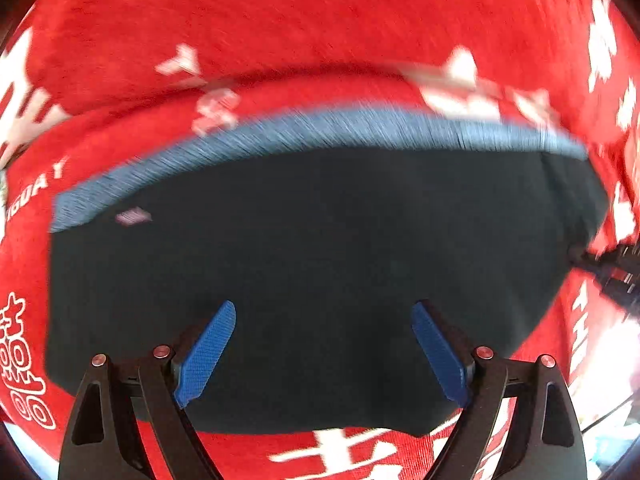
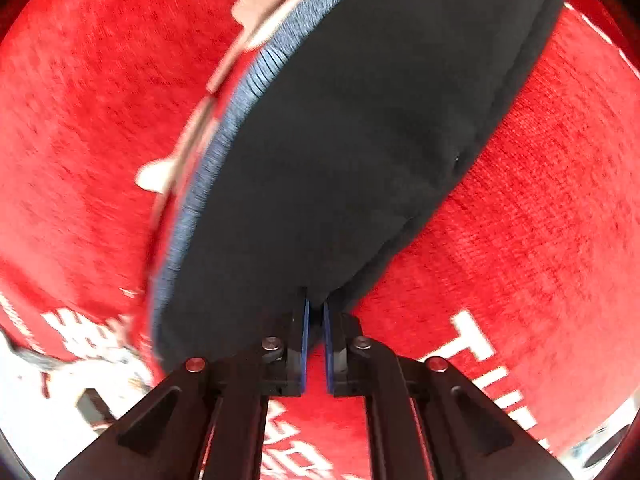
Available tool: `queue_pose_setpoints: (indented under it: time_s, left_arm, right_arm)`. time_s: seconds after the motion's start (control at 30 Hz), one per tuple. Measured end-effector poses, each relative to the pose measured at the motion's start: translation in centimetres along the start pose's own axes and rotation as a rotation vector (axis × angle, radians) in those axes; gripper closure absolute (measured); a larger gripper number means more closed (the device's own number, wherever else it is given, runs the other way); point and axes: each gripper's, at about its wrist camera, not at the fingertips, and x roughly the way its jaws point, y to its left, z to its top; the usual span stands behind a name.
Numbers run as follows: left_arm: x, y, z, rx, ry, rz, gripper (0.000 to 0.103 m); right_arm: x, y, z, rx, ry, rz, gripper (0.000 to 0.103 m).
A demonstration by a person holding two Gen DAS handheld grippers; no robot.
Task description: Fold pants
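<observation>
A red cloth [image 1: 320, 20] with white lettering covered the desk. On it lay the dark pants [image 1: 312, 280], folded, blue waistband [image 1: 320, 128] showing. My left tongs [image 1: 324, 344] gaped above them; my right tongs [image 2: 315, 320] pinched their edge.

The pants [image 1: 320, 280] are a dark, matt cloth with a blue ribbed knit waistband [image 1: 320, 128]. The red cloth [image 1: 280, 20] beneath has a ribbed, napped surface with flat white print, though blur softens its texture. Gripper arms are matt black, probably plastic; the pads [image 1: 206, 354] are blue, finely textured; the rivets [image 1: 162, 351] are bright metal.
</observation>
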Motion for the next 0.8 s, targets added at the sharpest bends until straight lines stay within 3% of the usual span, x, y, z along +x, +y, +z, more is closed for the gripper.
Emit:
queue_pose_setpoints:
  time_s: [0.07, 0.1, 0.2, 0.33, 0.47, 0.53, 0.57, 0.67, 0.73, 0.8]
  left_arm:
    - [0.6, -1.6, -1.4, 0.099, -0.018, 0.087, 0.011]
    - [0.5, -2.0, -1.9, 0.14, -0.026, 0.106, 0.011]
    - [-0.2, -1.6, -1.2, 0.123, 0.019, 0.093, 0.011]
    - [-1.6, -2.8, 0.8, 0.116, -0.041, 0.07, 0.011]
    - [0.3, -6.1, 2.2, 0.112, -0.006, 0.051, 0.011]
    - [2.1, -7.3, 2.5, 0.116, 0.037, 0.077, 0.011]
    - [2.3, -7.5, 2.4, 0.11, 0.036, 0.09, 0.011]
    - [1.3, -7.9, 2.2, 0.101, 0.057, 0.109, 0.011]
    - [0.4, -8.4, 2.4, 0.112, 0.049, 0.114, 0.011]
    - [-0.3, -10.3, 3.6, 0.124, 0.011, 0.102, 0.011]
  right_arm:
    - [-0.6, -0.6, -0.3, 0.004, -0.008, -0.011, 0.097]
    - [-1.2, -1.0, -0.6, 0.004, -0.015, -0.032, 0.092]
    - [-3.4, -1.6, -0.3, -0.012, -0.038, -0.096, 0.087]
    - [-6.7, 0.2, 1.9, -0.19, -0.158, -0.099, 0.086]
    - [-4.0, 2.8, 4.5, -0.302, -0.091, -0.122, 0.085]
    - [-1.4, 2.9, 4.9, -0.363, -0.032, -0.222, 0.085]
    - [-1.4, 2.4, 5.0, -0.367, -0.039, -0.208, 0.094]
    - [-4.5, -1.8, 6.3, -0.226, -0.124, -0.208, 0.102]
    - [-7.6, -5.5, 7.5, -0.084, -0.21, -0.196, 0.09]
    - [-9.8, -9.1, 8.9, 0.033, -0.265, -0.11, 0.083]
